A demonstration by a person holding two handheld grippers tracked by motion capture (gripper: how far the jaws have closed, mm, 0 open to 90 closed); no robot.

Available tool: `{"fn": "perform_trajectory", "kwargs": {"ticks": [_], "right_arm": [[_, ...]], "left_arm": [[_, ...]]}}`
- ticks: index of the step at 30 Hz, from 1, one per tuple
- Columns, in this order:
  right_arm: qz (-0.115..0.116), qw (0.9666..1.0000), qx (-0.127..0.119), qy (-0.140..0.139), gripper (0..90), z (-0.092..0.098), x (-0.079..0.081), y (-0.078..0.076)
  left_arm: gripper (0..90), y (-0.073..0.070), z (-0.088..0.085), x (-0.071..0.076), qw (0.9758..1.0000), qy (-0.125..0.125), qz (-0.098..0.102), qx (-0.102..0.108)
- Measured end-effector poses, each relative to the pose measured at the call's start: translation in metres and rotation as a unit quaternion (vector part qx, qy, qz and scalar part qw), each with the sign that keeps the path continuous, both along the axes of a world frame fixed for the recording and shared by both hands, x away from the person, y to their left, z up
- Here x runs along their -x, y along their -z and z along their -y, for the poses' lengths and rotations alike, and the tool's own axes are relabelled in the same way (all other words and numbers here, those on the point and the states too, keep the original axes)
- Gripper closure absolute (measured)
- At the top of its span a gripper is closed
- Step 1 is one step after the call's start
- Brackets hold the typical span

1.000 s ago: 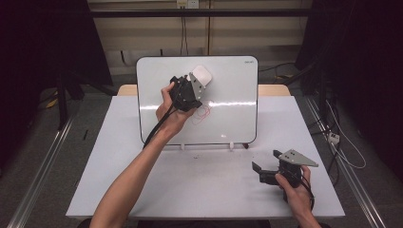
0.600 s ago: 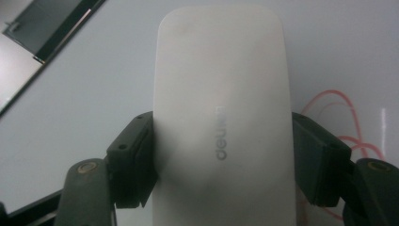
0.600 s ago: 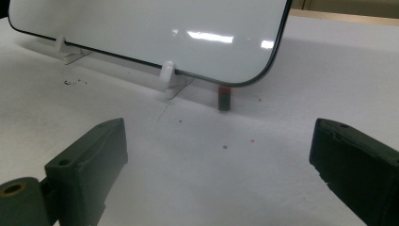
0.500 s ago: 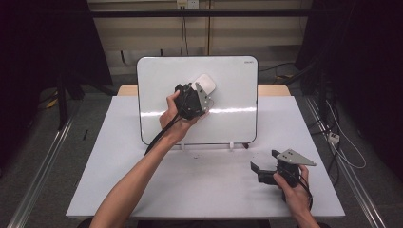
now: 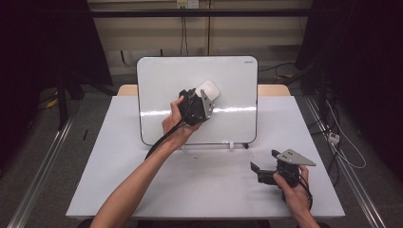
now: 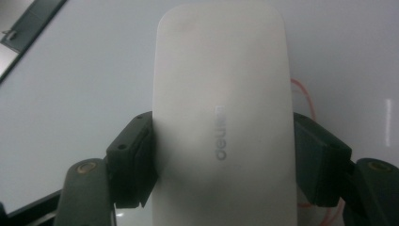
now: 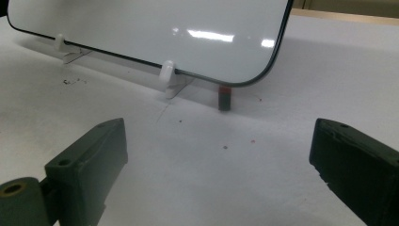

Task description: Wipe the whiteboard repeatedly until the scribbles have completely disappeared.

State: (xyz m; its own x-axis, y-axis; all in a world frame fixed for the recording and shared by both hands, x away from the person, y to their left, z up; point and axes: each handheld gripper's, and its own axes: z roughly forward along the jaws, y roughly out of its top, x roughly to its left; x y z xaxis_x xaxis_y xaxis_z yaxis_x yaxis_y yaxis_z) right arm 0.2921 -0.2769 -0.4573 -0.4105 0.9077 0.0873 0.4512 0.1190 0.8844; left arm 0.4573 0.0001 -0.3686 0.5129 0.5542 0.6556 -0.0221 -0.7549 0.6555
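A white eraser (image 5: 208, 89) is pressed flat against the upright whiteboard (image 5: 161, 85), with my left gripper (image 5: 204, 96) shut on it. In the left gripper view the eraser (image 6: 221, 94) shows grey lettering, and both black jaws squeeze its long sides. Thin red pen marks (image 6: 301, 94) curve on the board just right of the eraser. My right gripper (image 5: 262, 169) rests low at the table's front right, open, with bare table between its jaws (image 7: 221, 165). It faces the whiteboard's lower edge (image 7: 141, 28).
The board stands on small white clip feet (image 7: 167, 73) on the white table (image 5: 119, 190). A small dark red piece (image 7: 224, 99) stands under the board's lower corner. Tiny red and black specks dot the table. Dark floor and cables surround the table.
My left gripper has slid the eraser down and slightly right across the board. The right gripper has stayed where it was.
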Motion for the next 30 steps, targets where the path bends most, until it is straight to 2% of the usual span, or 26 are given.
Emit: {"fn": "perform_trajectory", "kwargs": {"ticks": [1,6,13,22,26,30], "right_arm": [[0.001,1.0,0.0,0.001,4.6,0.0,0.0,0.0],[0.001,1.0,-0.003,0.001,4.6,0.001,0.001,0.0],[0.005,0.9999,-0.004,0.012,4.5,0.007,0.006,-0.001],[0.006,0.9999,-0.002,0.009,4.6,0.005,0.005,-0.001],[0.007,0.9999,-0.002,0.009,4.5,0.005,0.005,-0.002],[0.006,0.9999,-0.002,0.01,4.6,0.005,0.005,-0.002]], "left_arm": [[31.0,0.001,0.0,0.001,1.0,0.003,0.001,-0.007],[31.0,0.01,-0.004,0.008,1.0,0.005,-0.001,-0.003],[31.0,0.022,-0.012,0.019,0.9999,0.008,-0.005,-0.007],[31.0,0.04,-0.025,0.036,0.9998,0.01,-0.008,-0.016],[31.0,0.04,-0.026,0.038,0.9998,0.01,-0.008,-0.017],[31.0,0.038,-0.027,0.036,0.9997,0.014,-0.018,-0.011]]}}
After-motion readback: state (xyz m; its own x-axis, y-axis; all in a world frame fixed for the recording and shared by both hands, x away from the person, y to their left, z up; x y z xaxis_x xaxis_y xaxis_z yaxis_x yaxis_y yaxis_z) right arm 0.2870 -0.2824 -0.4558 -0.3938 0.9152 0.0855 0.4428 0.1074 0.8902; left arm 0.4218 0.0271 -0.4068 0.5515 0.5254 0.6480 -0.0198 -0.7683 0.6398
